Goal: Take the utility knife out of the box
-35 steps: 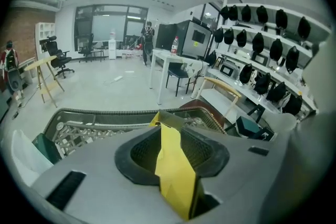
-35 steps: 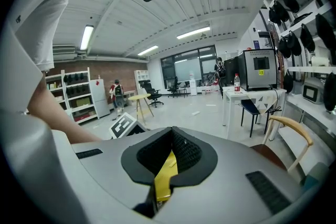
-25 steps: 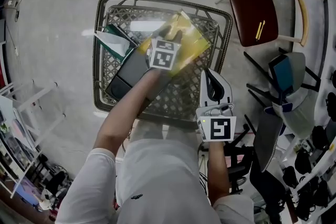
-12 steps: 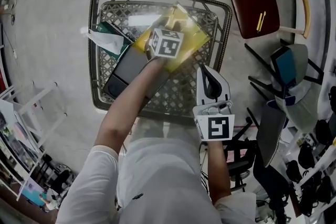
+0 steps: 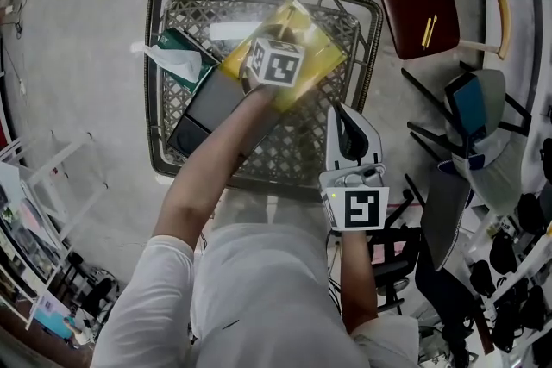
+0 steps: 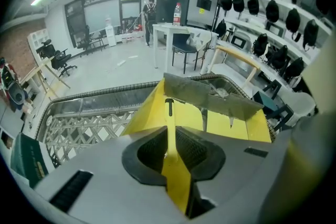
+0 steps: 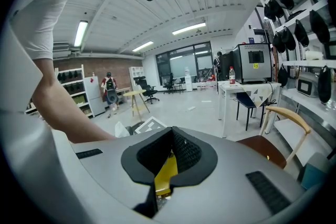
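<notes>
The utility knife is in a yellow card package that leans at the far right of a wicker basket on the floor. My left gripper reaches down into the basket onto that package. In the left gripper view the yellow package has a grey blister front. Its thin edge runs between the jaws of the left gripper, which are closing on it. My right gripper hovers at the basket's near right corner, shut, holding nothing. In the right gripper view only yellow shows past the right gripper.
A dark flat case and a green box with white paper lie in the basket's left half. A brown chair and a blue-seated stool stand to the right. A white rack is at the left.
The left gripper has sunk a little onto the yellow package, and its marker cube has tilted. The right gripper has stayed where it was.
</notes>
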